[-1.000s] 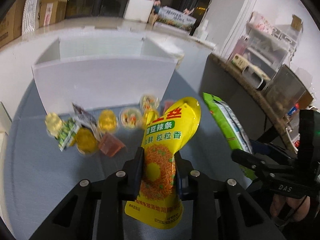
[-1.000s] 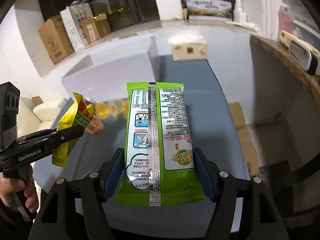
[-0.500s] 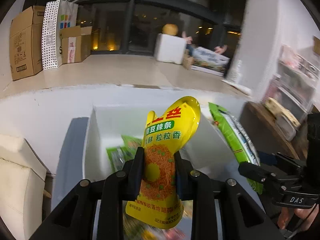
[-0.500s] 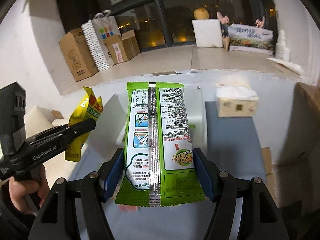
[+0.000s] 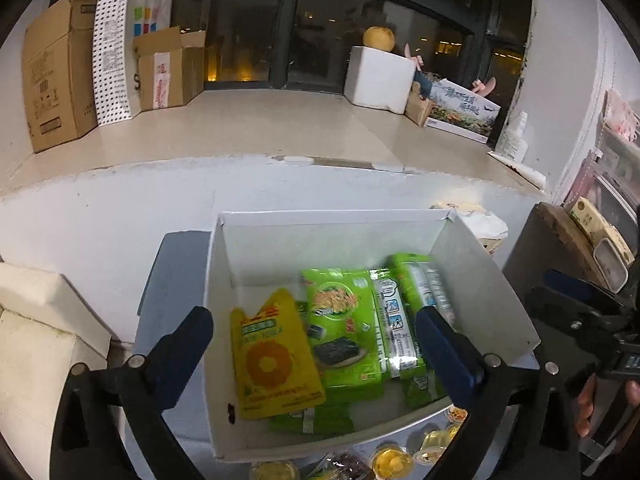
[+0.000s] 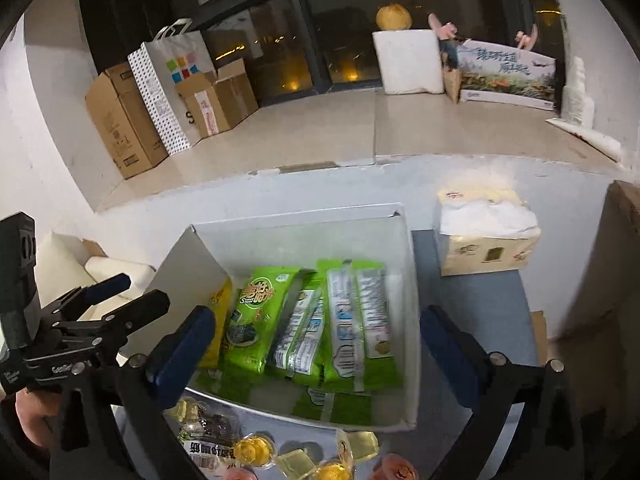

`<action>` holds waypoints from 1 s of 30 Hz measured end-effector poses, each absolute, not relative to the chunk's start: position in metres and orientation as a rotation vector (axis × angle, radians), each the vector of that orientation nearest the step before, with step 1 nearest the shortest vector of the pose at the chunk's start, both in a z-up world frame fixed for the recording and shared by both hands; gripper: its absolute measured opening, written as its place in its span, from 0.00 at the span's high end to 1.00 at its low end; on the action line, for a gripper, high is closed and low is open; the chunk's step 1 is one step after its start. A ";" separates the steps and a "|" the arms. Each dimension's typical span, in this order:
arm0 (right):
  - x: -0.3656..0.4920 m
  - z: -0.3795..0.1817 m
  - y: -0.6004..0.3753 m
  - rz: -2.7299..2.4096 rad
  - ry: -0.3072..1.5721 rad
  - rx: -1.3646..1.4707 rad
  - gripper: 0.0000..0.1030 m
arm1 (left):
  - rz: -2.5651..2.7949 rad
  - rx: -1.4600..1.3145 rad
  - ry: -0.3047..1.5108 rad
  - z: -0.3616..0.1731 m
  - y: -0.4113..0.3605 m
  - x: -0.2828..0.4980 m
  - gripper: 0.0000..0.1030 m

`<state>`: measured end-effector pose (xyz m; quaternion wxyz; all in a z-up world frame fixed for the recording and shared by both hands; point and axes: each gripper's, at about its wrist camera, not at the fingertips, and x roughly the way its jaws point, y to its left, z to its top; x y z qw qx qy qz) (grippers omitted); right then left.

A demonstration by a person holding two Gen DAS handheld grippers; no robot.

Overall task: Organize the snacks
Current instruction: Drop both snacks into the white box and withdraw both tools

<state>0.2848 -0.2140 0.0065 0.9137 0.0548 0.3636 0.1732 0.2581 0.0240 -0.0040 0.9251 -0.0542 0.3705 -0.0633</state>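
Observation:
A white box (image 5: 496, 296) (image 6: 412, 280) stands on the grey table. In it lie a yellow snack pouch (image 5: 272, 356) (image 6: 218, 312) at the left and several green snack packs (image 5: 344, 320) (image 6: 260, 312). A green pack with its silver seam up (image 6: 356, 320) (image 5: 424, 288) lies at the right. My left gripper (image 5: 316, 348) (image 6: 112, 296) is open and empty above the box. My right gripper (image 6: 316, 344) (image 5: 568, 296) is open and empty above the box too.
Small jelly cups (image 6: 252, 452) (image 5: 392, 460) and a dark wrapped snack (image 6: 212, 428) lie on the table in front of the box. A tissue pack (image 6: 486, 236) stands right of the box. A white cushion (image 5: 36, 320) is at the left. Cardboard boxes (image 5: 52, 80) stand on a far ledge.
Both grippers moved over the box and opened. The yellow pouch dropped from the left gripper and the green pack from the right; both now lie in the box.

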 end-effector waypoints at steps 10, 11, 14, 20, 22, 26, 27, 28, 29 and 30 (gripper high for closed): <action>0.243 0.023 -0.225 0.413 0.667 0.106 0.00 | -0.142 -0.069 0.702 0.010 0.014 0.214 0.00; 0.233 0.021 -0.228 0.431 0.662 0.104 0.00 | -0.144 -0.063 0.700 0.008 0.012 0.202 0.00; 0.199 0.008 -0.237 0.451 0.663 0.082 0.00 | -0.176 -0.076 0.703 -0.003 0.009 0.168 0.00; 0.141 -0.047 -0.262 0.382 0.693 0.059 0.00 | -0.174 -0.164 0.739 -0.038 0.012 0.099 0.00; 0.131 -0.066 -0.266 0.338 0.710 0.020 0.00 | -0.175 -0.185 0.760 -0.050 0.013 0.083 0.00; 0.136 -0.095 -0.270 0.318 0.784 -0.008 0.00 | -0.161 -0.192 0.796 -0.068 0.013 0.059 0.00; 0.140 -0.098 -0.271 0.316 0.803 -0.006 0.00 | -0.158 -0.187 0.798 -0.070 0.013 0.056 0.00; 0.146 -0.102 -0.272 0.305 0.814 -0.008 0.00 | -0.157 -0.182 0.800 -0.072 0.013 0.054 0.00; 0.152 -0.104 -0.272 0.299 0.817 -0.011 0.00 | -0.156 -0.182 0.804 -0.074 0.014 0.053 0.00; 0.156 -0.106 -0.271 0.295 0.823 -0.017 0.00 | -0.154 -0.185 0.810 -0.076 0.015 0.052 0.00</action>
